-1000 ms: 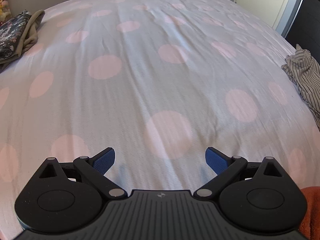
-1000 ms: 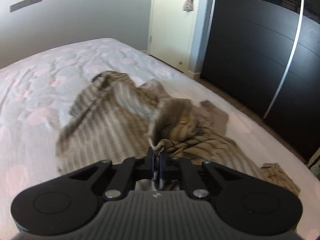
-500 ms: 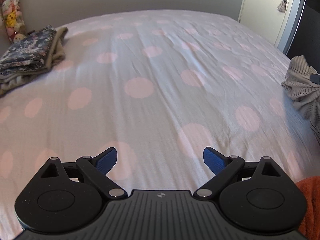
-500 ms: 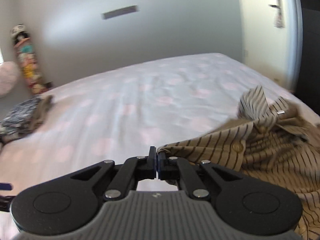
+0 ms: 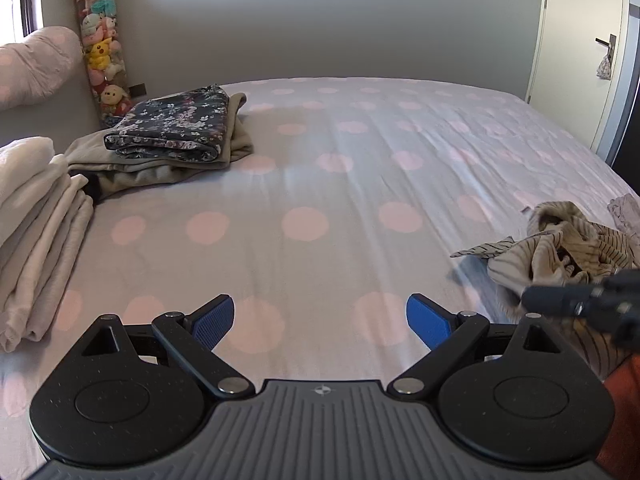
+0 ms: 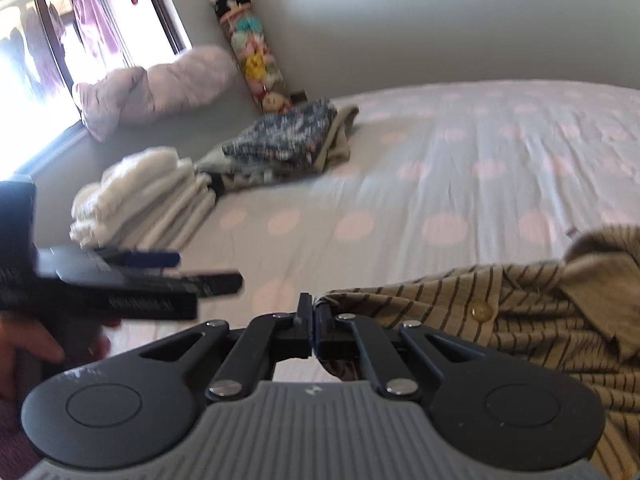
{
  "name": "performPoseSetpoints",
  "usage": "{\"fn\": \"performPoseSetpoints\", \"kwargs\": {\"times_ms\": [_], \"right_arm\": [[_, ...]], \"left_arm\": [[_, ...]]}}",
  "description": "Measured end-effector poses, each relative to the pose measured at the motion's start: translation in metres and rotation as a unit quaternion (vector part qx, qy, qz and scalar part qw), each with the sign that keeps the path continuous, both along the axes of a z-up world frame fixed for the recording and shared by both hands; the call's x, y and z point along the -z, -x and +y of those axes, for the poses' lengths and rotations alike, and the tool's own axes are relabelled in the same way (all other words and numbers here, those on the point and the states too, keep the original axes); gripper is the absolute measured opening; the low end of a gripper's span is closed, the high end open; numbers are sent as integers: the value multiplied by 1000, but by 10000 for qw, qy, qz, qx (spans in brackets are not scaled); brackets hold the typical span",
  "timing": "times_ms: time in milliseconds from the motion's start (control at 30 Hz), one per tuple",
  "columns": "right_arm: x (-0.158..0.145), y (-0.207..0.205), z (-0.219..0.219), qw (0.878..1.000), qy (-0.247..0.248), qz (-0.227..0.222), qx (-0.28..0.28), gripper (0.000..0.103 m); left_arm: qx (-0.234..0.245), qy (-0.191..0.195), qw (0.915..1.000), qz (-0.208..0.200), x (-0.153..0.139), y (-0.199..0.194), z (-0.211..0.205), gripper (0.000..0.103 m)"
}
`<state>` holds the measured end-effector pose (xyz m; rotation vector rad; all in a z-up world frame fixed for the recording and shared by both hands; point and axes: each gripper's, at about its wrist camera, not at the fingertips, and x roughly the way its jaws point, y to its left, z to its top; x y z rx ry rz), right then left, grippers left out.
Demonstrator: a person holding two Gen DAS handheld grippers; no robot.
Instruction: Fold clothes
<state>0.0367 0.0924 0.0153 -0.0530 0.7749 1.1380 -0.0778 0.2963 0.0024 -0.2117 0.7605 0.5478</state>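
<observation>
Left wrist view. We list our left gripper [image 5: 320, 322], jaws spread wide, blue pads [image 5: 430, 322] well apart, nothing between them, poised over the bedsheet [image 5: 320, 184], which is pale with pink dots. The striped shirt [image 5: 560, 244] lies crumpled at the right of the bed, to the right of this gripper and apart from it. Just in front of the shirt we see the blurred dark body of our right gripper [image 5: 580, 302] coming in from the right edge; its jaw state cannot be read from here. At far left: a stack of folded white linen [image 5: 36, 240]. Behind it: a folded floral garment [image 5: 176, 128] resting on a folded khaki garment [image 5: 160, 172]. In the corner: a hanging column of plush toys [image 5: 100, 40]. At right: a door [image 5: 576, 60].

Right wrist view. We list our right gripper [image 6: 312, 320] with jaws closed tight on an edge of the striped shirt [image 6: 500, 312], which trails away to the right and lower right over the bedsheet [image 6: 460, 160]. A shirt button [image 6: 482, 312] shows near the placket. The left gripper [image 6: 140, 276] appears blurred at left, seen edge-on, apart from the shirt. Beyond: white linen [image 6: 140, 196], the floral garment [image 6: 288, 136], a pillow [image 6: 160, 88], plush toys [image 6: 252, 48].
</observation>
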Motion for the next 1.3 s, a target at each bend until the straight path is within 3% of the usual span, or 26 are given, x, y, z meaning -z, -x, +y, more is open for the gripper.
{"fn": "performPoseSetpoints", "kwargs": {"times_ms": [167,233,300,467,600,767,833,1000,1100,1133,1167,1200,1300], "right_arm": [[9,-1,-14,9992,383,8,126,12],[8,-6,-22,9988,459,-90,173,19],[6,-12,-31,9981,537,-199,232,34],[0,-44,-62,9927,895,-563,584,34],[5,-87,-84,9814,1346,-842,1080,39],[27,-139,-105,9637,1909,-1083,1520,54],[39,-158,-109,9581,2119,-1123,1564,71],[78,-194,-107,9572,2393,-658,1491,82],[102,-202,-94,9579,2506,-287,1373,80],[108,-203,-89,9578,2540,-205,1329,76],[112,-203,-84,9578,2573,-117,1279,52],[114,-201,-79,9570,2622,-101,1237,35],[109,-191,-65,9561,2703,-308,1091,12]], "left_arm": [[131,100,9999,-10,7,-3,1,95],[231,137,9996,16,11,-10,-2,95],[334,175,9993,21,15,-19,-5,95],[623,249,9977,70,28,-51,-11,95],[885,433,9950,143,45,-82,-18,95],[1254,688,9888,422,77,-117,-34,95],[1328,817,9864,526,91,-128,-39,95],[1431,1122,9807,718,121,-145,-52,95],[1464,1260,9782,768,133,-147,-59,94],[1475,1306,9773,785,137,-148,-61,88],[1504,1322,9765,794,139,-148,-63,81],[1565,1280,9762,789,139,-147,-65,71],[1777,1222,9734,777,136,-145,-70,31]]}}
